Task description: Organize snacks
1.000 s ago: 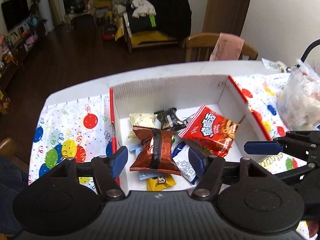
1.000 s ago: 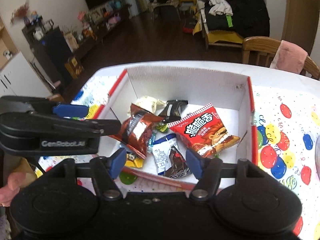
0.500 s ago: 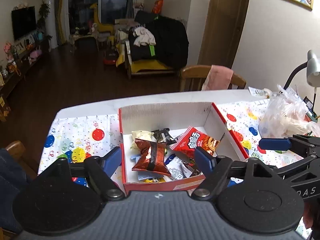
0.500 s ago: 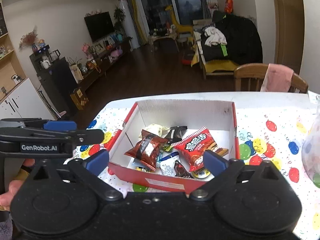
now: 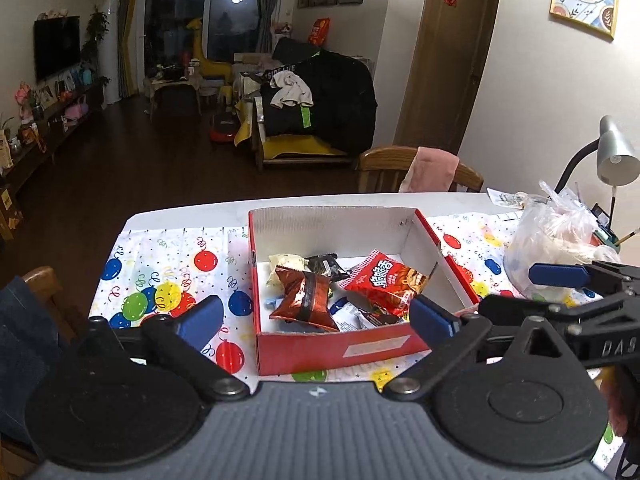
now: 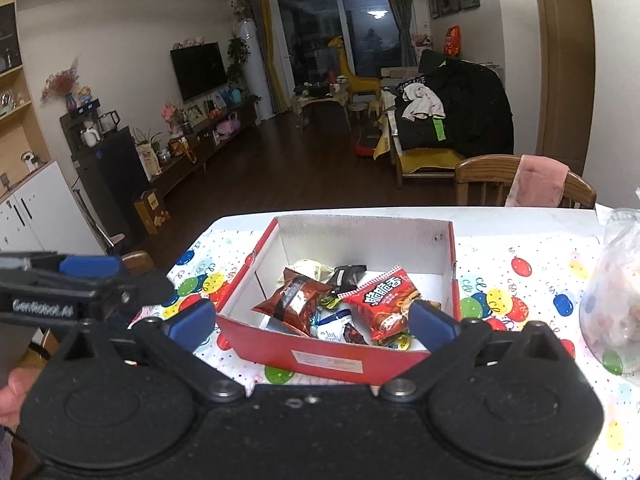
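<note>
Our glossy balloon-print tablecloth (image 5: 168, 272), red corrugated cardboard box (image 5: 340, 346) on it, crinkly foil snack packets (image 5: 308, 298) heaped inside, our left gripper (image 5: 316, 316) jaws opening, empty, our right gripper (image 6: 312, 320) jaws opening, empty

The box (image 5: 340, 346) is corrugated cardboard, glossy red outside and matt white inside with the ribbing showing on the far wall. The brown packet (image 5: 306, 298) is shiny crinkled foil, and the red packet (image 5: 386, 282) next to it is glossy plastic film too. The table cover (image 5: 172, 276) looks like thin, smooth printed plastic sheet with balloons on it. At the right there's a clear crinkly plastic bag (image 5: 556, 236) and a lamp (image 5: 616, 156) with a brushed metal shade. The chair (image 6: 484, 178) on the far side is varnished wood with a soft pink cloth (image 6: 538, 184) draped over it. Gripper pads (image 5: 202, 320) are matt blue plastic on matt black arms.
</note>
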Motion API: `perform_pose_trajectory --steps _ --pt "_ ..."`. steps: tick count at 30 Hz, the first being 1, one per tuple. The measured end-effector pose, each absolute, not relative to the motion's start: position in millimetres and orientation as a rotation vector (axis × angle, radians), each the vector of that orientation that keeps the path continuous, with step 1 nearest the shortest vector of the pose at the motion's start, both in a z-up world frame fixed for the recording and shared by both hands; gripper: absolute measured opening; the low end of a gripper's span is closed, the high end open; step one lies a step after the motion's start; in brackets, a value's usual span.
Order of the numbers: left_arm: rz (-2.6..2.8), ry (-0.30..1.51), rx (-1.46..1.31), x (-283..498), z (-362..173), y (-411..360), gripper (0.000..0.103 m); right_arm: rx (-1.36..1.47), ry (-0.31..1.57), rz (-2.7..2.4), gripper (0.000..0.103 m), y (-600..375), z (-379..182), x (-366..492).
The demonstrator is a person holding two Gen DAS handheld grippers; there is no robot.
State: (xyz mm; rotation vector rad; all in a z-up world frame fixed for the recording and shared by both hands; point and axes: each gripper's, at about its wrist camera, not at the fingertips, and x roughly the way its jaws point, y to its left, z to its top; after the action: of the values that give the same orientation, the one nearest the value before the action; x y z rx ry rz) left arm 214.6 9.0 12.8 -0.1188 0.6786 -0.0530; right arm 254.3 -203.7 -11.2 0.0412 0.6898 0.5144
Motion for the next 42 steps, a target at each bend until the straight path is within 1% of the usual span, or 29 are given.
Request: perform_pose_trajectory --steps 11,42 --pt "-0.057 0.695 -0.150 207.0 7.9 12.5 0.100 0.101 0.705 0.479 0.103 -211.4 -14.7 254.2" --pt "-0.046 0.687 -0.134 212.8 9.1 15.6 0.100 0.127 0.714 0.436 0.103 -213.5 -15.1 253.5"
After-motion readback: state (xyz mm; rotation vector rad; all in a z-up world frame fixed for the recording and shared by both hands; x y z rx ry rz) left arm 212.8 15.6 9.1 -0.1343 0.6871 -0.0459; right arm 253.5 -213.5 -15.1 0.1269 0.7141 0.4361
